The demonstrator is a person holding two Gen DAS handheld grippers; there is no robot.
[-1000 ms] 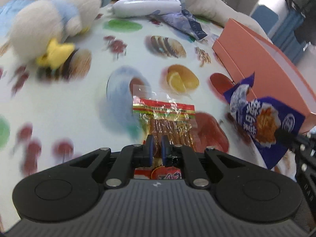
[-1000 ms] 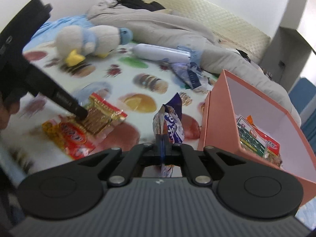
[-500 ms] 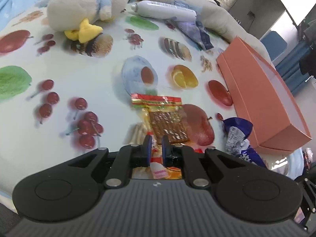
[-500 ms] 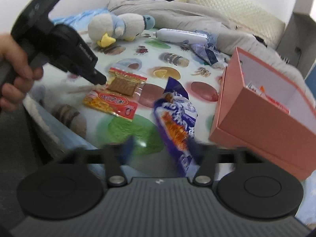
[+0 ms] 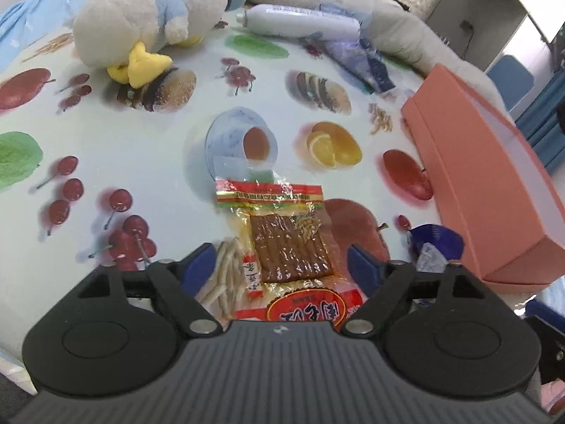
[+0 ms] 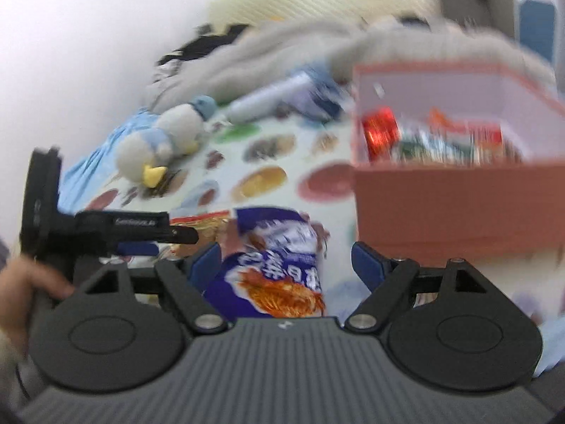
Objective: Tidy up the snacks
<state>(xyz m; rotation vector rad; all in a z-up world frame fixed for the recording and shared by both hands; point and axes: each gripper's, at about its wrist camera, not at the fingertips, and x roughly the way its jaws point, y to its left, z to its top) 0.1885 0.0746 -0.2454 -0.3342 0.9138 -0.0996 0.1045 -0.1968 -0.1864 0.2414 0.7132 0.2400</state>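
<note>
Left tool (image 5: pixel 280 263) spread wide over the brown snack packet (image 5: pixel 282 236); right tool (image 6: pixel 286 259) released, purple snack bag (image 6: pixel 275 265) between its fingers.

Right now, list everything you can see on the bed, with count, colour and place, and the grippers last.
Brown snack packet: one, red-topped, centre front, overlapping the red packet.
Red packet: one, nearest the left gripper.
Purple snack bag: one, between the open right fingers.
Pink box: one, right side, snacks inside.
Plush duck: one, cream and blue, far left.
White bottle: one, far centre.
Blue wrapper: one, beside bottle.
Left gripper: open.
Right gripper: open.
</note>
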